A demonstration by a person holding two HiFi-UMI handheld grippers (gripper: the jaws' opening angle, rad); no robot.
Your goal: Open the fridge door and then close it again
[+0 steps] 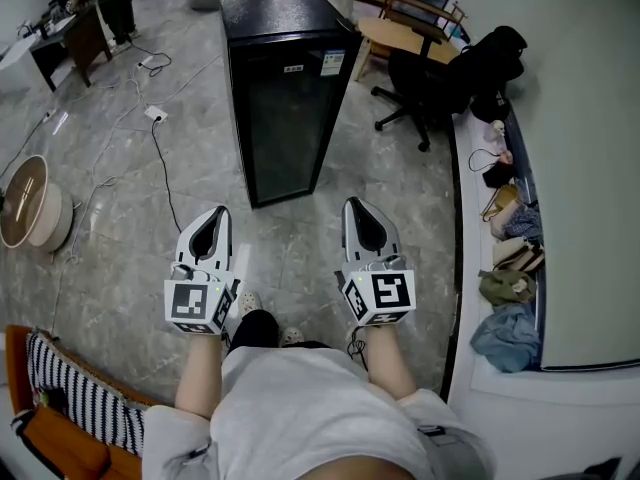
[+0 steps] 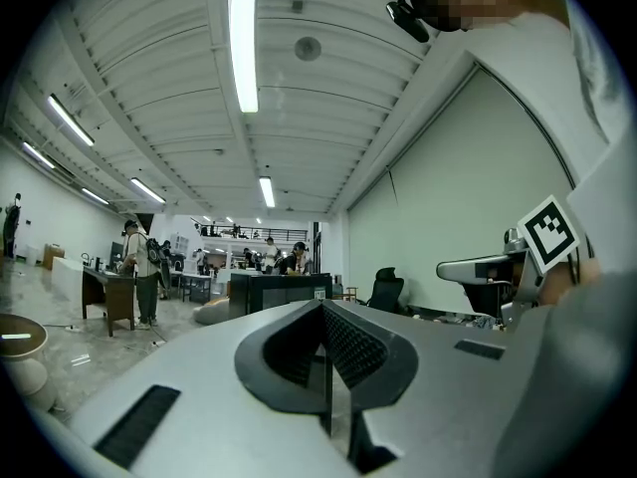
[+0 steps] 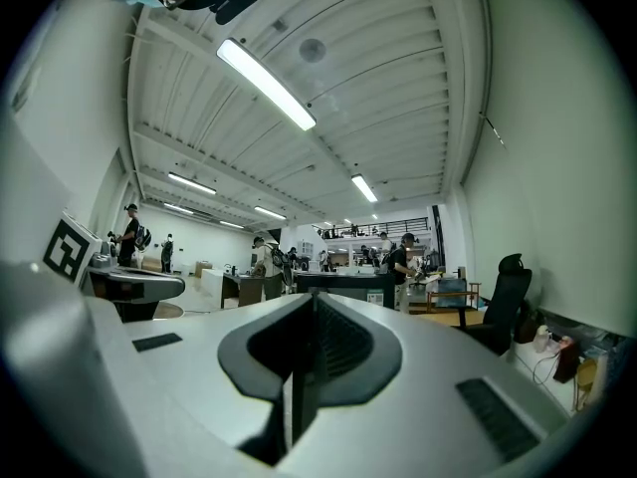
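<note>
On the grey tiled floor (image 1: 300, 248), a tall black fridge with a dark glass door (image 1: 285, 98) stands upright, its door shut and facing the person. It is ahead of both grippers and well apart from them, nearer the floor's far edge than the person is. The left gripper (image 1: 214, 215), grey with a marker cube at its back, points level toward the fridge. Its own view shows its fingers (image 2: 343, 342) pressed together with nothing between them, and the fridge shows small beyond their tips. The right gripper (image 1: 357, 208) is held alongside it, apart from it and pointing the same way. Its jaws are also closed on nothing, with the fridge straight ahead past them. A black office chair on castors (image 1: 415, 93) stands to the right of the fridge, near the wall. White cables (image 1: 150, 118) trail over the floor to the fridge's left. Bundled clothes and bags lie along a ledge (image 1: 462, 268) at the floor's right edge.
</note>
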